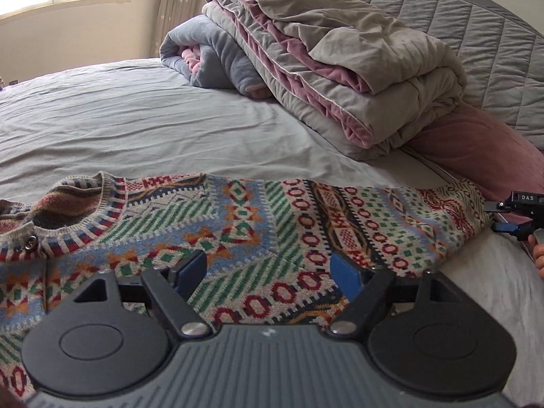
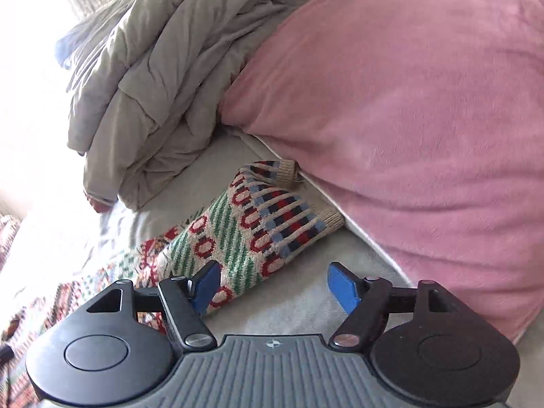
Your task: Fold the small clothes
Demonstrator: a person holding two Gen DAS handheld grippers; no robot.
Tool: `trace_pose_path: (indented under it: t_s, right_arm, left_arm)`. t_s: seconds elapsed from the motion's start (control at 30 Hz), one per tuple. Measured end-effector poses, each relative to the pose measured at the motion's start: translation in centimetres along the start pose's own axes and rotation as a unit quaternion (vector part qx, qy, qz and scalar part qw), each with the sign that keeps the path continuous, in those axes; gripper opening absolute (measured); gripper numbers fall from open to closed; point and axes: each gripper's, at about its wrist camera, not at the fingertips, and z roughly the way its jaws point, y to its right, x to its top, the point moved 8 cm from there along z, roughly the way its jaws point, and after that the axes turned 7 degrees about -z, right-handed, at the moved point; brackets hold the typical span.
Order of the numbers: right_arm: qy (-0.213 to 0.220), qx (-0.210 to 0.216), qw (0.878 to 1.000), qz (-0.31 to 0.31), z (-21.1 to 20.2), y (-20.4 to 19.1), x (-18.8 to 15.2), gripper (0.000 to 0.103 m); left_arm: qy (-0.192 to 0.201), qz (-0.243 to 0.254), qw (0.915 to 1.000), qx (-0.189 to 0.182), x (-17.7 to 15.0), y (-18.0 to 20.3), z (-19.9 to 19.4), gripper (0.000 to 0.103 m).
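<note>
Lying flat on the bed (image 1: 136, 125), the sweater (image 1: 258, 224) waits; its sleeve (image 2: 258, 224) reaches right, touching the pink pillow (image 2: 425, 119). Left tongs (image 1: 272, 268) hang apart over its middle; right tongs (image 2: 273, 285) gape near the cuff, likely to fold it in.

I see one garment: knit cardigan (image 1: 258, 224), multicolour patterned w/ red rings, green diagonal stripes, blue/orange diamonds on cream. It lies flat on the bed, neckline w/ ribbed collar and metal button at left. Sleeve (image 2: 251, 224) extends to the right; its striped cuff w/ beige rib edge sits against the pink pillow.
</note>
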Motion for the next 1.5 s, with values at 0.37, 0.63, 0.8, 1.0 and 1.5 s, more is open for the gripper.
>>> trace_pose_path:
  t_s: [0.37, 0.63, 0.8, 1.0, 1.5]
  right_arm:
    - [0.179, -0.059, 0.977, -0.098, -2.2, -4.6, 3.1, 0.008]
    - [0.103, -0.234, 0.936, -0.242, 0.2, -2.1, 1.3, 0.005]
    - [0.122, -0.238, 0.936, -0.229, -2.9, -2.4, 1.9, 0.026]
    - [0.135, -0.178, 0.934, -0.278, -6.5, -8.5, 2.1, 0.064]
    - [0.065, 0.084, 0.939, -0.327, -9.9, -31.2, -4.7, 0.094]
  left_arm:
    - [-0.015, -0.036, 0.9982, -0.045, -1.2, 2.6, 1.9, 0.074]
    - [-0.053, 0.008, 0.9979, -0.036, -2.7, 5.2, 3.7, 0.070]
    - [-0.046, 0.015, 0.9984, -0.029, -2.7, 4.6, 0.4, 0.074]
    - [0.006, -0.017, 0.9984, 0.054, -2.2, -0.8, -7.1, 0.089]
    - [0.056, -0.133, 0.9325, 0.331, -4.9, -25.2, -28.9, 0.101]
